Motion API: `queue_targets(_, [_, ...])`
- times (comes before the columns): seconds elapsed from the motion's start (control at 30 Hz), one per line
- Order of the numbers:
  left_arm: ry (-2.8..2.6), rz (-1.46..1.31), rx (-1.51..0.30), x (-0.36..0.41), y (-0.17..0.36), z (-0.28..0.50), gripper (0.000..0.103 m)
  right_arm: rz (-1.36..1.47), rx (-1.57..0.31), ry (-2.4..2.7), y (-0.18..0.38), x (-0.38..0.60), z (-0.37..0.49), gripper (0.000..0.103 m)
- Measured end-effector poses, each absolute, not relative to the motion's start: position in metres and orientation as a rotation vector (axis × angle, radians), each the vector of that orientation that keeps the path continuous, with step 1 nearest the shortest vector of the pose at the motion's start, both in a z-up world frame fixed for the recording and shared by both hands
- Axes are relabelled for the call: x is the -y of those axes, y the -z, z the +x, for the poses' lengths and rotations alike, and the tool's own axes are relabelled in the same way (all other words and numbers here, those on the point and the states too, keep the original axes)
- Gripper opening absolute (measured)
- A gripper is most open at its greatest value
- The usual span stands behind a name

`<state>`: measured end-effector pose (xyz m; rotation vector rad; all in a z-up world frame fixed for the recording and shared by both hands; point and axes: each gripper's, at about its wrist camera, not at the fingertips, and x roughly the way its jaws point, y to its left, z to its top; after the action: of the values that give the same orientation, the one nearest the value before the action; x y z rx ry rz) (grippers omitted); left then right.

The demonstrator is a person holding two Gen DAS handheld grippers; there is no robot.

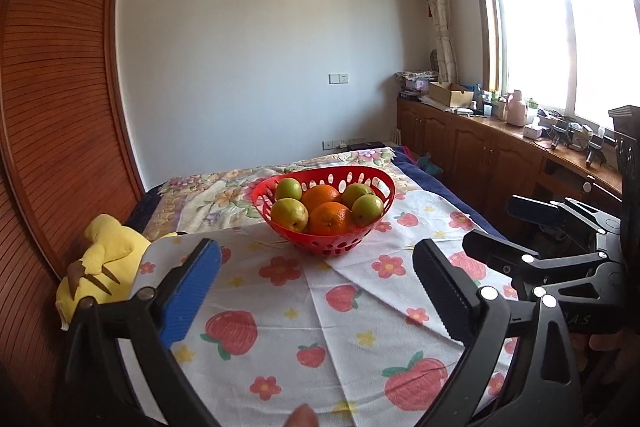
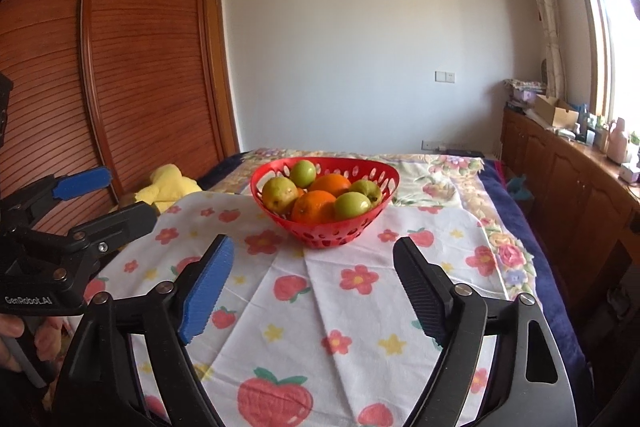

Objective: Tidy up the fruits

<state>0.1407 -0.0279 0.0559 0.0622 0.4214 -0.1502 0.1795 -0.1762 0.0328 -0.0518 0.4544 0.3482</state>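
A red perforated basket [image 1: 320,241] [image 2: 328,231] stands on a strawberry-print cloth [image 1: 280,307] [image 2: 320,307] spread on a bed. It holds two oranges [image 1: 330,218] [image 2: 313,207] and several green round fruits [image 1: 289,213] [image 2: 352,205]. My left gripper [image 1: 316,267] is open and empty, short of the basket on the near side. My right gripper [image 2: 316,247] is open too, also short of the basket with nothing between its fingers. Each gripper shows in the other's view, the right one [image 1: 504,227] at the right edge and the left one [image 2: 116,199] at the left edge.
A yellow plush toy [image 1: 104,255] [image 2: 168,187] lies at the cloth's left edge beside a wooden slatted wardrobe [image 1: 60,107] [image 2: 140,67]. Low wooden cabinets [image 1: 480,151] [image 2: 560,179] with clutter on top run under the window on the right. A floral blanket [image 1: 208,195] lies behind the basket.
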Motion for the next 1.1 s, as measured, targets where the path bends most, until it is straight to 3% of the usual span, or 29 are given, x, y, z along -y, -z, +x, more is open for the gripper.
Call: queue_targets(1.1, [0.095, 0.024, -0.402, 0.026, -0.056, 0.047, 0.098, -0.034, -0.371, -0.28, -0.051, 0.195, 0.085, 0.087])
